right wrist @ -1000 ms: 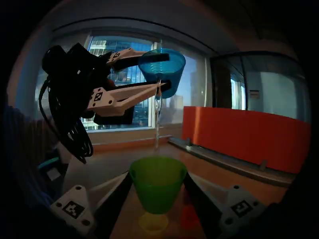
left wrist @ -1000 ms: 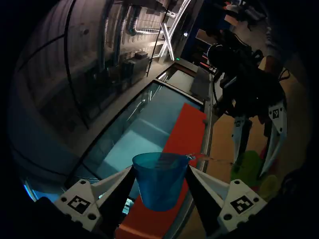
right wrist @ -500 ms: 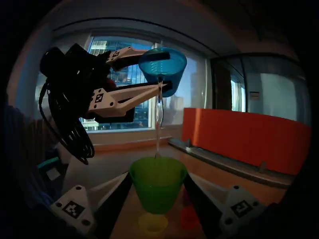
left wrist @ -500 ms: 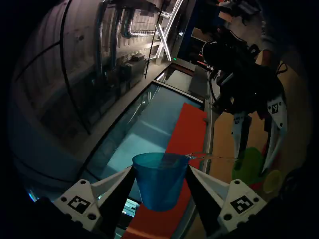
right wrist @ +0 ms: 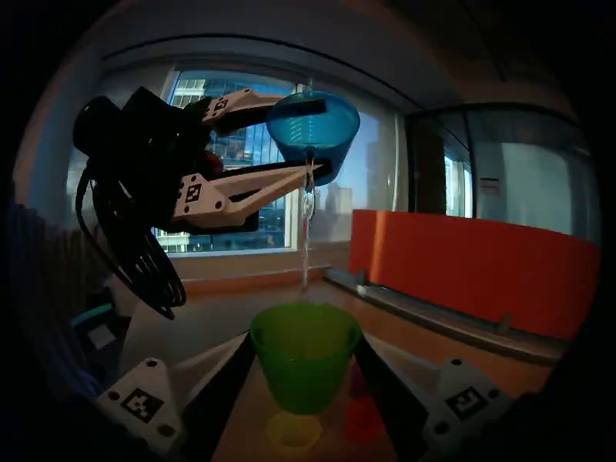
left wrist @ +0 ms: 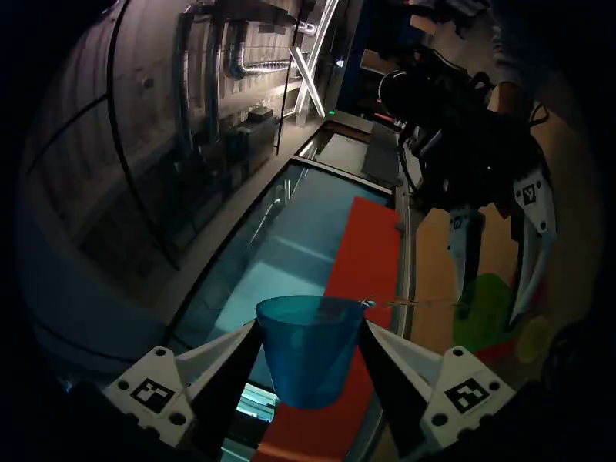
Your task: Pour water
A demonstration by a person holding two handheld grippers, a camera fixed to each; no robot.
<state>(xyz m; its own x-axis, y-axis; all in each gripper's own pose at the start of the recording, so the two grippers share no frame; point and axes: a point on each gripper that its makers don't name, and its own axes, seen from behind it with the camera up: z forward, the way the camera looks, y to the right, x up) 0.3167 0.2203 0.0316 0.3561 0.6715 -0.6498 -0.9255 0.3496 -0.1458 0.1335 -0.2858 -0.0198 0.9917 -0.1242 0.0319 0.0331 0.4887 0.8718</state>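
Note:
My left gripper (left wrist: 309, 362) is shut on a blue cup (left wrist: 309, 349), tipped on its side high above the table. In the right gripper view the blue cup (right wrist: 312, 135) hangs at the top centre, and a thin stream of water (right wrist: 306, 239) falls from its rim. Below it stands a green cup (right wrist: 305, 353), upright, with my right gripper (right wrist: 305, 369) shut on it. The left gripper view shows the right gripper (left wrist: 497, 289) and the green cup (left wrist: 483, 312) at the right, with the water stream (left wrist: 412, 302) running across to it.
An orange panel (right wrist: 477, 262) runs along the right of the wooden table (right wrist: 431, 339). A yellow cup (right wrist: 294, 431) and a red cup (right wrist: 358, 412) stand on the table under the green cup. A large window (right wrist: 231, 185) lies behind. Black cables (right wrist: 138, 254) hang from the left gripper.
The blue cup has tipped a little further. The stream keeps falling into the green cup. The right gripper holds the green cup still.

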